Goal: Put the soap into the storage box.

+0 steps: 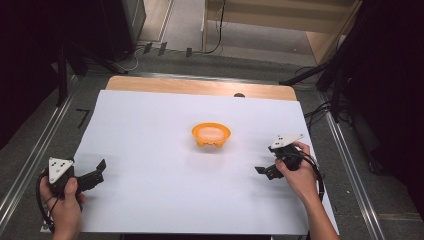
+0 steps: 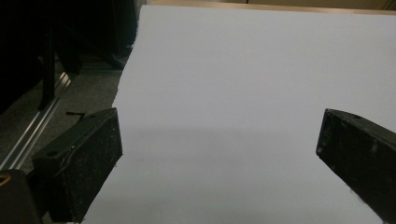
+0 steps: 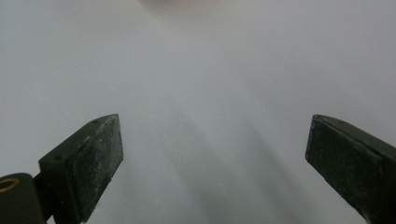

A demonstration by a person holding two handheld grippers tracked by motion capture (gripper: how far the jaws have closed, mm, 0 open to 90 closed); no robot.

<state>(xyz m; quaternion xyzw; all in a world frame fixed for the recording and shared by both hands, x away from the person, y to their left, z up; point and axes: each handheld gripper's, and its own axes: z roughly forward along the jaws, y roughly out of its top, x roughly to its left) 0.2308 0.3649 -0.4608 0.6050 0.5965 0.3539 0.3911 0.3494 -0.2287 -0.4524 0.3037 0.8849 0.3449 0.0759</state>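
An orange bowl (image 1: 211, 134) sits near the middle of the white sheet (image 1: 150, 150) that covers the table. My left gripper (image 1: 97, 172) rests low at the sheet's front left corner, jaws wide apart and nothing between them (image 2: 219, 144). My right gripper (image 1: 262, 171) hovers at the front right, to the right of the bowl and nearer to me, pointing left and down at the bare sheet. Its jaws stand open and hold nothing (image 3: 215, 144). Each gripper is held by a hand that comes in from the bottom of the high view.
A strip of wooden tabletop (image 1: 200, 87) shows beyond the sheet's far edge. Metal rails (image 1: 30, 160) run along both sides of the table. Dark stands and cables (image 1: 320, 110) lie on the floor around it.
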